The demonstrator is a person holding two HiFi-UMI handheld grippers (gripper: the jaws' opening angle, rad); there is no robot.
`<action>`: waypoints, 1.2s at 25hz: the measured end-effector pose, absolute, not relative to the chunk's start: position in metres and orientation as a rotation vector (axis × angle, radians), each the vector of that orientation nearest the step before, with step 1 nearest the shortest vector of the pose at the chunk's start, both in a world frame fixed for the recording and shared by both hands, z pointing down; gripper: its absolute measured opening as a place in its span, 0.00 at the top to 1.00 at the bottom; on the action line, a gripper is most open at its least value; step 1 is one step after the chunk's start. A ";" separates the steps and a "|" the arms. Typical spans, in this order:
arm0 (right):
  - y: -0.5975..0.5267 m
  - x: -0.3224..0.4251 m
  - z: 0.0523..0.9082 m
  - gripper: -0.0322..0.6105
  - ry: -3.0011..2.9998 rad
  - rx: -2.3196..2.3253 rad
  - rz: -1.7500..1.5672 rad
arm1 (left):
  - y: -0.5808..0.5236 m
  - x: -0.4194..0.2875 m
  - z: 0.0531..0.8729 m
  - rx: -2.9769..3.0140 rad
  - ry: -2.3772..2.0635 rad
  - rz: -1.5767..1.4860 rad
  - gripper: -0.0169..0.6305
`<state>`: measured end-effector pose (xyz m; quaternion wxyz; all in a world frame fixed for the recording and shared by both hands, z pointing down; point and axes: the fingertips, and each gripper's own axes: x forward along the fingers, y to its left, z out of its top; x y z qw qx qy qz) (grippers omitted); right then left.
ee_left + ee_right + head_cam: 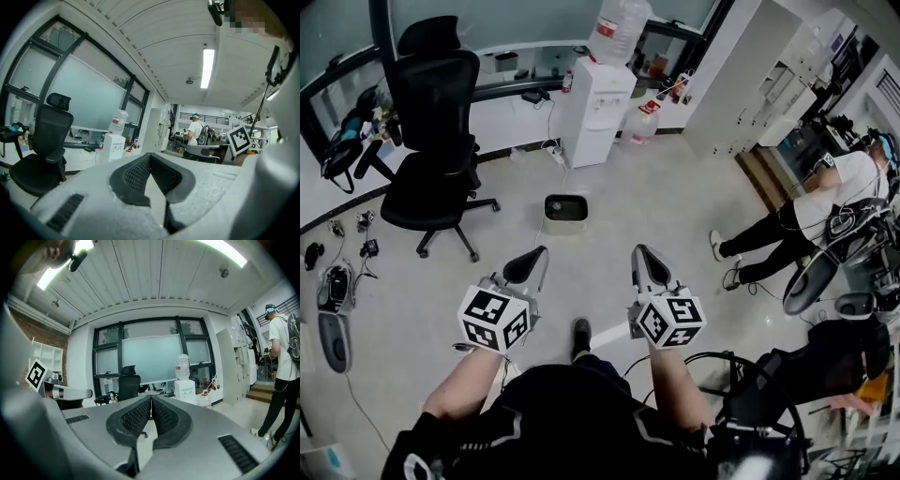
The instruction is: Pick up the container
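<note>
Step in hand: approach. No grasp begun.

- Container [565, 211]: a small pale tub with a dark inside. It sits on the floor [675, 187], ahead of the person and roughly centred between the two claws, well apart from both. It lies between the office chair [439, 131] and the water dispenser [595, 108], nearer the viewer than either.
- Left claw [528, 265]: clenched, pads meeting, nothing between them. It is held about level.
- Right claw [647, 265]: clenched too and empty, tipped slightly downward.

Judgement on the next move: the tub stands at floor level and both claws are held well above it, so the person needs to step or bend forward and bring the claws down. At least one claw must be released before it reaches the rim. One jaw would then go inside the wall and one outside, or the two claws could take opposite sides. The tub looks light and could slide on the smooth floor if nudged.

Hidden or unclear:
- Neither gripper view shows the container. Both look out level across the room, and each claw's own body blocks the floor below.
- I cannot tell whether the tub holds anything, or whether it has a handle or lip.
- A second person [825, 202] stands at the right edge, partly cut off and well clear of the tub.
</note>
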<state>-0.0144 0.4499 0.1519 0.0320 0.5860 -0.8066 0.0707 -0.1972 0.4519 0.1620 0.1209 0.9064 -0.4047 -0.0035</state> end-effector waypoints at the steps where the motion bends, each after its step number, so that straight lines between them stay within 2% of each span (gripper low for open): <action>1: 0.441 -0.012 0.152 0.94 -2.491 1.800 0.218 | 0.445 -0.194 0.161 2.647 -1.193 -0.005 0.96; 19: 0.300 0.084 0.155 0.94 -2.625 1.667 0.284 | 0.315 -0.112 0.154 2.553 -1.449 0.023 0.96; 30: 0.234 0.130 0.163 0.94 -2.678 1.600 0.339 | 0.256 -0.062 0.149 2.552 -1.452 0.087 0.96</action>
